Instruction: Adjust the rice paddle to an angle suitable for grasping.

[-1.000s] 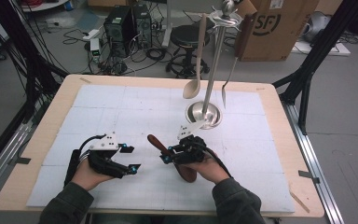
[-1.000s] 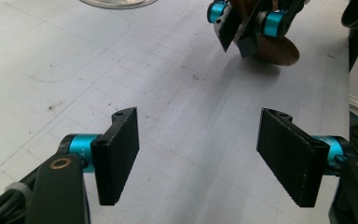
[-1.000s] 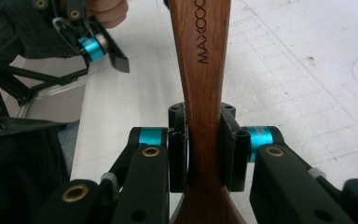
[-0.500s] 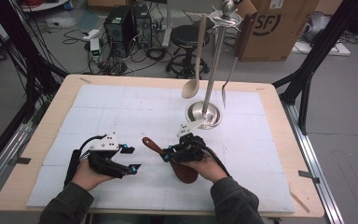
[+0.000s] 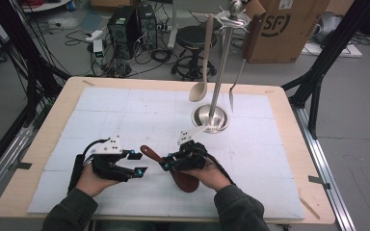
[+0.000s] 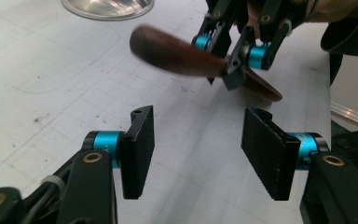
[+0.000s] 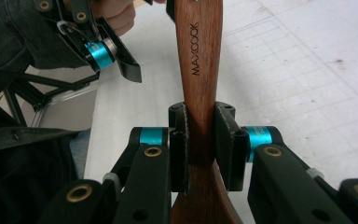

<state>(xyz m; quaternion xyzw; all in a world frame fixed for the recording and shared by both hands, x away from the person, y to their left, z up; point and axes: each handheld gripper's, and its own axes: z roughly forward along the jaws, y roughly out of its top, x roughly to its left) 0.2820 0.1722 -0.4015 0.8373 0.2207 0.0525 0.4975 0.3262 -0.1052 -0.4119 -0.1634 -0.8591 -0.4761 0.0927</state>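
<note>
A dark wooden spoon (image 5: 150, 152) lies slanted in my right gripper (image 5: 167, 162), its bowl under the right hand and its handle pointing left. In the right gripper view my right gripper (image 7: 200, 144) is shut on the handle (image 7: 199, 70), which is marked MAXCOOK. My left gripper (image 5: 138, 162) sits just left of the handle's tip, apart from it. In the left gripper view my left gripper (image 6: 198, 149) stands open with only the mat between its pads. Its jaws have just been closing. Beyond it the spoon (image 6: 177, 53) is held in the right gripper (image 6: 240, 53).
A steel utensil stand (image 5: 211, 118) rises from its round base at the table's back middle. A pale wooden spoon (image 5: 200, 89) and a metal utensil (image 5: 233, 91) hang from it. A white gridded mat (image 5: 125, 110) covers the table. A cardboard box (image 5: 279, 29) stands behind.
The spoon's handle has shifted a little left, closer to the left gripper. The left gripper's jaws stand narrower than before. Both hands stay almost in place.
</note>
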